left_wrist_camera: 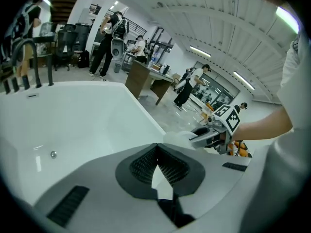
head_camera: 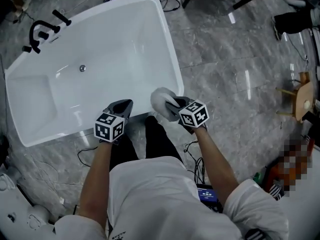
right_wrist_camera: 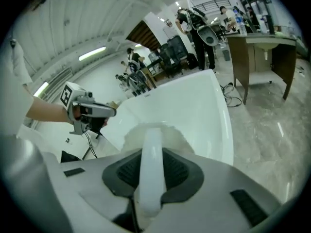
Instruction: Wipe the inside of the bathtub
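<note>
Two fingers (right_wrist_camera: pixel 124 171) of right gripper (head_camera: pixel 172 104) tight on fluffy cloth (head_camera: pixel 161 100); left gripper (head_camera: pixel 125 104) fingers together, by glossy bathtub (head_camera: pixel 173 59).

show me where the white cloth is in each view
Head view: the white cloth is low centre, held by the right gripper above the tub's near rim.
Left gripper view: right of centre, at the right gripper's tips.
Right gripper view: dead centre, clamped between the jaws.
Shared landmark: the white bathtub.
</note>
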`<state>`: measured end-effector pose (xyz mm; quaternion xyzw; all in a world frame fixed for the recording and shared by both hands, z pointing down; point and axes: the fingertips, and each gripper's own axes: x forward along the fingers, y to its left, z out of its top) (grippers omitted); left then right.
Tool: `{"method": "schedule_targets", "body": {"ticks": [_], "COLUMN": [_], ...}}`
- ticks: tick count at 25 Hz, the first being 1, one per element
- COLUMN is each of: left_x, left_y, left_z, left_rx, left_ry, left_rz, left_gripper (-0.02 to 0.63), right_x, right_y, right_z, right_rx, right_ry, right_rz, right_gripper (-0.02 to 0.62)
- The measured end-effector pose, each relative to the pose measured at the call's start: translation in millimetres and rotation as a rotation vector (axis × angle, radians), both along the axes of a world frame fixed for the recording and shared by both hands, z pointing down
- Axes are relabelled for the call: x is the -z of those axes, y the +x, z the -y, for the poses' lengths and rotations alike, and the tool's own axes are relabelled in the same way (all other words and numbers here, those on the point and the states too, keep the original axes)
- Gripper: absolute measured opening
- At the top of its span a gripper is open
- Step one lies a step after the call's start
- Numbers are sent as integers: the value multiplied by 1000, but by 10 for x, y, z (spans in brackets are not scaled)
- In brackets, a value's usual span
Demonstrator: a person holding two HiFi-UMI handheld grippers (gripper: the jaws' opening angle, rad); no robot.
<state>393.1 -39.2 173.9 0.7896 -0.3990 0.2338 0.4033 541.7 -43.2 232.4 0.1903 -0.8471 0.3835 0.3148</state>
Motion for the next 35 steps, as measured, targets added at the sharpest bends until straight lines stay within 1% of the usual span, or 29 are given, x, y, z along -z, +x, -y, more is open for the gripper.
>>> {"method": "schedule_targets", "body": {"ticks": [2,7,9,12,14,17,19,23,26,30,33,35], "left_x": [137,512,660,860,1015,1269,1447,1742,1919,2130,2267,2328], "left_y": [-65,-338,-488,-698,-847,-1167,-1388,-1743,-1976,-2219,-2287,-2295], "left_z": [-62,-274,-445,-736,-899,-1150,-1329,-1718,-1840,-1957,-2016,-2063], "left_rx": [1,29,23,-10,-16,7,22,34,58,144,201,232], "left_ry": [31,117,141,184,232,303,348,411,460,504,538,544], "left_rz": [7,-14,-27,-38,-41,-46,-51,-44,-29,-14,8,21], "left_gripper": [9,9,9,9,9,10,9,9,9,9,10,10], "right_x": [263,872,1127,1511,1748,2028,2192,2411,2564,2732,2812,2859], "right_y": [-192,-743,-969,-1241,-1384,-1609,-1747,-1966,-2084,-2181,-2208,-2241], "right_z": [-26,-193,-289,-437,-538,-770,-960,-1360,-1554,-1791,-1862,-1889], "right_rx": [-7,3,-26,-110,-151,-184,-209,-248,-257,-232,-191,-150], "right_ry": [51,167,204,253,303,387,424,461,488,499,504,507], "right_rz": [63,158,202,263,283,281,282,291,298,318,347,364], "right_gripper": [92,92,92,92,92,92,92,92,92,92,92,92]}}
